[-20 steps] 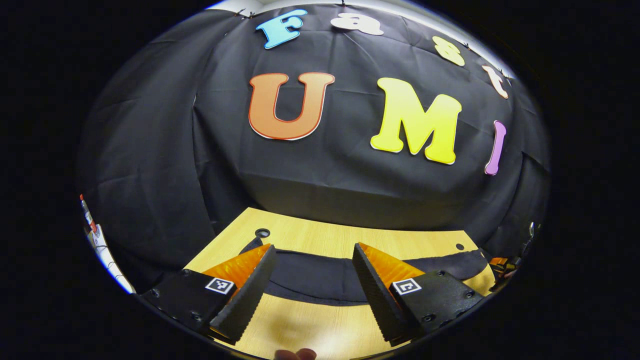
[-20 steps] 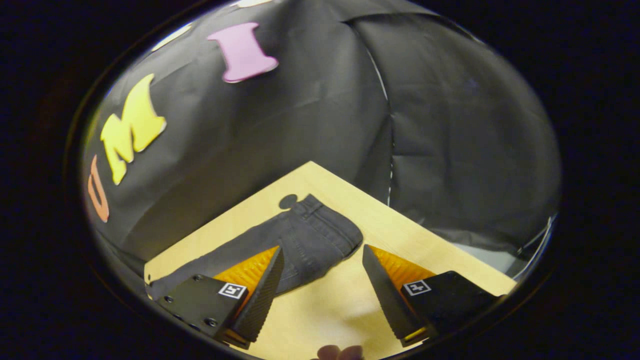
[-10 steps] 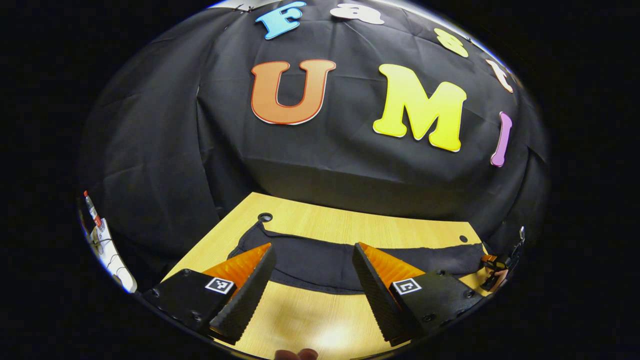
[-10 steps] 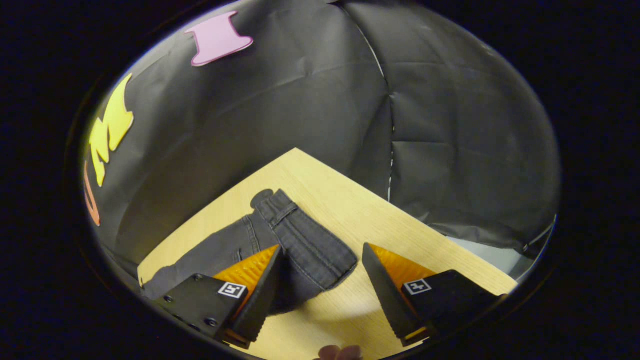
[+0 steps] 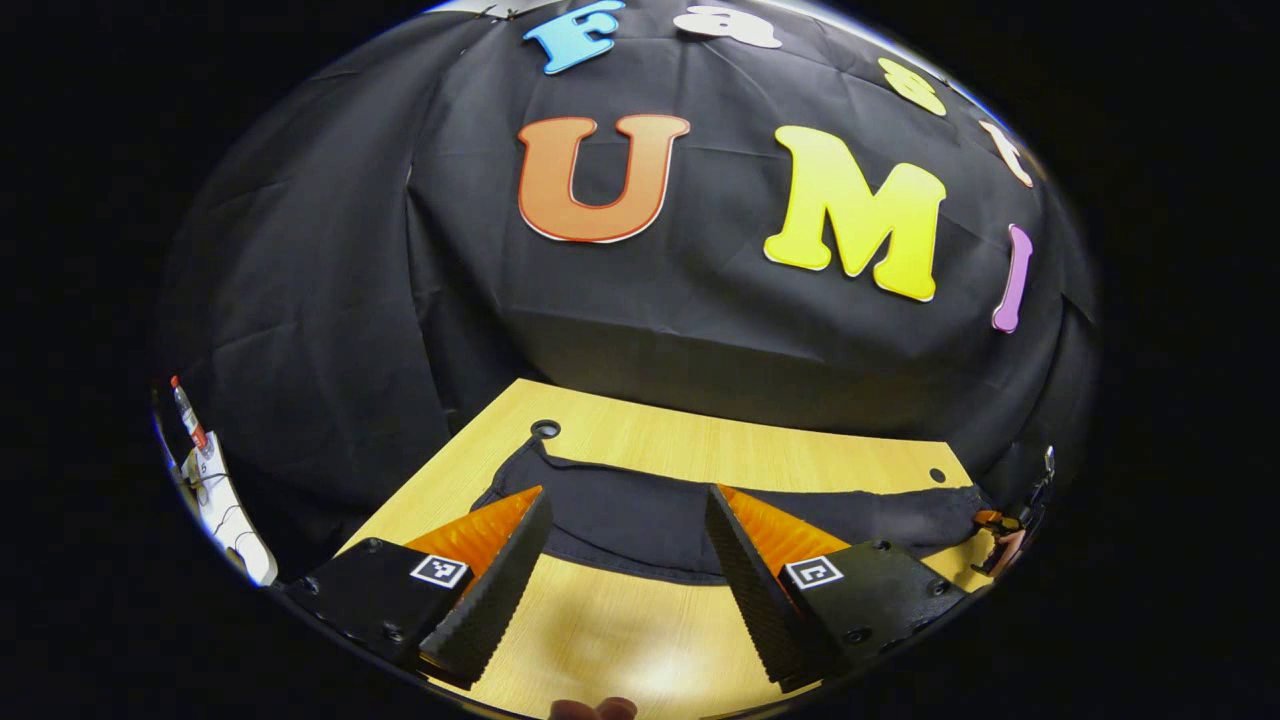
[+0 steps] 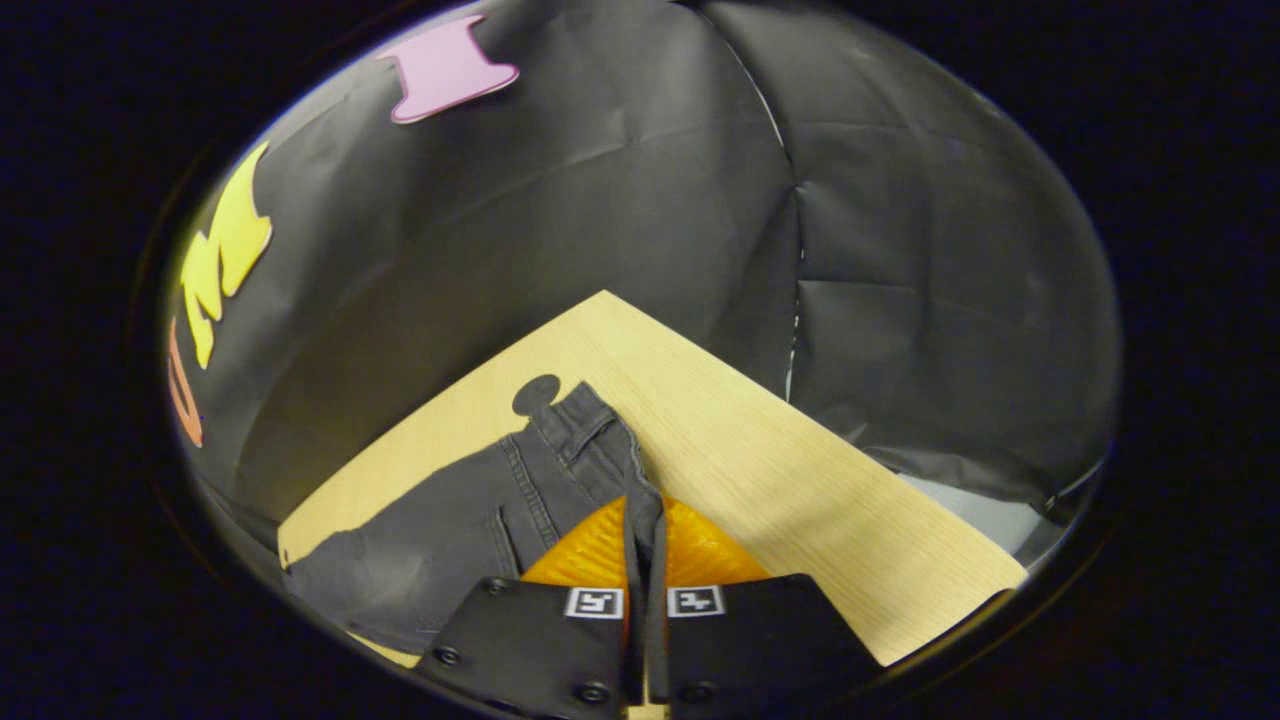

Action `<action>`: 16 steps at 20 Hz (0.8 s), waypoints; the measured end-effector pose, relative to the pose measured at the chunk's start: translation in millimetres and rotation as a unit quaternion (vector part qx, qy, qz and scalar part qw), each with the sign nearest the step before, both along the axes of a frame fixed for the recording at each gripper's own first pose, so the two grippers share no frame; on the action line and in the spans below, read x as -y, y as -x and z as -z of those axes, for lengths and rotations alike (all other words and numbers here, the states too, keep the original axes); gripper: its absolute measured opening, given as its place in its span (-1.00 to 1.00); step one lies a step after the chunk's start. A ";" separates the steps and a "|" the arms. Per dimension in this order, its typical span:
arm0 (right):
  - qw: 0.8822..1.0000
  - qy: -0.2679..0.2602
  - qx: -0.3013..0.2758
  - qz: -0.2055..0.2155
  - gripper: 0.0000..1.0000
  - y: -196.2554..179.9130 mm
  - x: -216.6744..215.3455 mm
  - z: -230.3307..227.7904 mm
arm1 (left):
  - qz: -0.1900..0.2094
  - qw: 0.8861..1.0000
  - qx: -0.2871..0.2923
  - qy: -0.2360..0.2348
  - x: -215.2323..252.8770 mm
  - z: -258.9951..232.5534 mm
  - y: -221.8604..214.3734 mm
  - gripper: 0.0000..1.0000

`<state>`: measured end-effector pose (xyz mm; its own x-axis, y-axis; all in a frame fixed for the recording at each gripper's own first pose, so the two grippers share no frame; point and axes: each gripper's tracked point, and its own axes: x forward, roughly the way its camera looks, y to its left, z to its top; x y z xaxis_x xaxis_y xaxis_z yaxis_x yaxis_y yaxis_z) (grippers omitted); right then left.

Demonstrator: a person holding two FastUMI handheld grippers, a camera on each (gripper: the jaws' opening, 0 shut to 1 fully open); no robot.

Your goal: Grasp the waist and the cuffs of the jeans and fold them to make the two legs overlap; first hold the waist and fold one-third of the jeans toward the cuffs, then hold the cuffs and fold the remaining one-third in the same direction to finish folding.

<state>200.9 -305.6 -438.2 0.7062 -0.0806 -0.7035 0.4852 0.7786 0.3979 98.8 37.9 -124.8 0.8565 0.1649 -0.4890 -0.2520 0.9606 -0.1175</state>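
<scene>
1. dark grey jeans (image 6: 470, 520) lie flat on the pale wooden table (image 6: 800, 490), stretched along its far side, waist end by the table's right corner next to a round hole (image 6: 536, 394) in the top.
2. in the right gripper view the waistband edge (image 6: 640, 500) rises off the wood in a thin fold and runs straight between the fingers.
3. the right gripper (image 6: 645, 560) has its jaws pressed together, both orange-backed fingers pinching that waistband fold.
4. in the left gripper view the jeans (image 5: 640, 520) show as a long dark band across the table (image 5: 620, 640), the leg end near another round hole (image 5: 545, 429) at the far left.
5. the left gripper (image 5: 625, 560) hangs above the near edge of the cloth, jaws spread wide, nothing between them, bare wood below.
6. far off at the right edge of that view, an orange bit of the other gripper (image 5: 995, 525) sits at the jeans' end.
</scene>
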 end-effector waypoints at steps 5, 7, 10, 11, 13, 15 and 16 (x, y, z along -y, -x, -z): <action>0.999 0.031 0.008 -0.012 -0.97 9.8 -2.1 -44.0 | -0.016 1.000 0.001 0.014 -21.7 8.5 14.4 0.98; 0.998 0.044 0.027 -0.022 -0.97 12.5 -13.0 -78.6 | -0.015 1.000 0.008 0.012 -27.1 7.3 16.0 0.98; 0.997 0.052 0.050 -0.032 -0.98 8.3 -36.8 -118.7 | -0.014 1.000 0.018 0.017 -39.5 3.5 20.2 0.98; 0.996 0.057 0.055 -0.037 -0.96 8.0 -45.5 -131.3 | -0.012 1.000 0.022 0.017 -42.7 3.4 21.1 0.98; 0.994 0.064 0.070 -0.050 -0.98 6.2 -69.1 -158.2 | -0.007 0.999 0.029 0.016 -47.1 0.7 23.8 0.99; 0.991 0.073 0.087 -0.069 -0.97 2.5 -98.3 -188.5 | -0.003 0.999 0.036 0.015 -54.3 0.8 27.2 0.98; 0.989 0.077 0.097 -0.081 -0.97 -1.0 -115.7 -205.8 | -0.002 0.999 0.039 0.016 -57.1 1.9 29.6 0.98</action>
